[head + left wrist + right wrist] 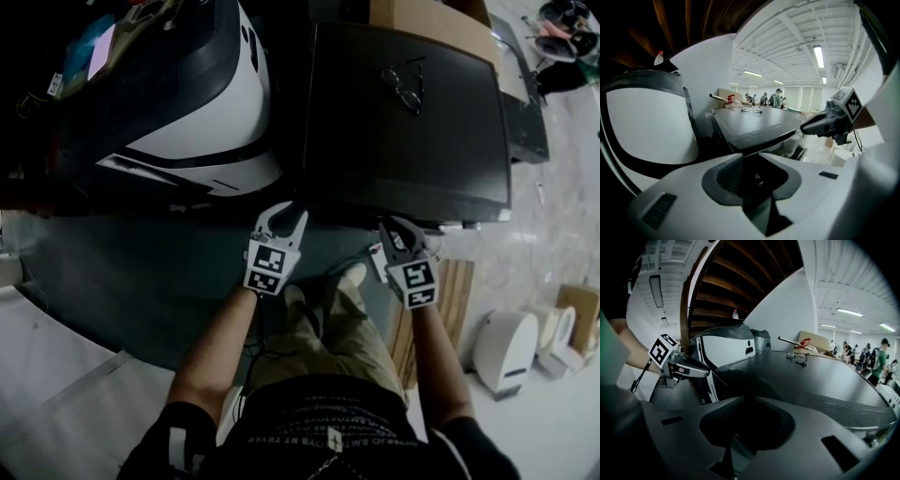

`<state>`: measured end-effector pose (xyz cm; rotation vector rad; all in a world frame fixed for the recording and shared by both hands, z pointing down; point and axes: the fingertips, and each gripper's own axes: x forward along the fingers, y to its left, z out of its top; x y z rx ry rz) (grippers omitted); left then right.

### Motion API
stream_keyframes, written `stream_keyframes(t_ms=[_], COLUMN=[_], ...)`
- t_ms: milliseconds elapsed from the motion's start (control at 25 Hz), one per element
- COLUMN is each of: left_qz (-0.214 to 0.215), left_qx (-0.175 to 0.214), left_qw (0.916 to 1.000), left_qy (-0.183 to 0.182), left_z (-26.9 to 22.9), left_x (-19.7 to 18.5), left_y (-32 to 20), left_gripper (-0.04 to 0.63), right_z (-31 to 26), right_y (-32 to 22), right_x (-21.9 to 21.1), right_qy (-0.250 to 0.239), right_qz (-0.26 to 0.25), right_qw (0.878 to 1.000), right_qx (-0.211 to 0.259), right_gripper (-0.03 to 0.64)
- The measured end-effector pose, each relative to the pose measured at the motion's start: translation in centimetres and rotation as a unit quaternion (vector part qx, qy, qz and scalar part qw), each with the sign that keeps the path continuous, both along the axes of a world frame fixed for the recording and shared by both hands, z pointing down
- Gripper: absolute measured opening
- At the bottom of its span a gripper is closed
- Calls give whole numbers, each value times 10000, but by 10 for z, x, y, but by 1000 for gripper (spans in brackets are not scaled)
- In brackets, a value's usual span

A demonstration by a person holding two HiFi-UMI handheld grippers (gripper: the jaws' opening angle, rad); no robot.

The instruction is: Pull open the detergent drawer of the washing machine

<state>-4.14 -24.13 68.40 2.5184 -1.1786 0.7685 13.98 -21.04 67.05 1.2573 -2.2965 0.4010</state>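
The washing machine (403, 122) takes up the far centre and right of the head view. It shows as a broad dark flat top with a front face in deep shadow below the near edge. The detergent drawer would sit on that shadowed front, and no view shows it clearly enough to pick out. Just left of it stands a second machine (206, 103), with a curved white body and black trim. A grey floor (122, 291) runs along the near side of both. A cardboard box (422, 19) sits behind the washing machine's far edge.

The person stands near, in tan trousers (347, 337), with both forearms stretched toward the machines.

The left claw (284, 217) hangs at the washing machine's near left corner, in front of the gap between the two machines. Its jaws are slightly spread and nothing is between them. Its own view looks along the dark top from about lid height. The right claw (398, 230) is further right along the same near edge, just below the lid's lip. Its jaws are pressed together and empty. The two claws are apart from each other, and each shows from the side in the other's view. Neither visibly touches the machine.

A pair of glasses (405, 82) lies on the lid toward the far right.
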Motion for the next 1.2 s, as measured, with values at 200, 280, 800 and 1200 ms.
stream_keyframes(t_ms=[200, 280, 800, 1200], left_qz=[-48, -26, 1, 80], left_qx=[9, 11, -96, -155], left_qw=[10000, 10000, 9997, 9993], left_qy=[-38, -74, -241, -324], left_z=[3, 6, 11, 11], left_x=[-1, 0, 0, -2], left_y=[-3, -4, -11, 1], left_gripper=[94, 95, 97, 92], right_z=[9, 9, 23, 25], right_y=[-1, -1, -9, 0], right_x=[-5, -6, -5, -4], right_qy=[11, 67, -65, -139], right_qz=[-89, -95, 234, 384], right_qw=[10000, 9999, 9991, 9984], right_qx=[-10, -102, -351, -391], right_gripper=[92, 92, 91, 78])
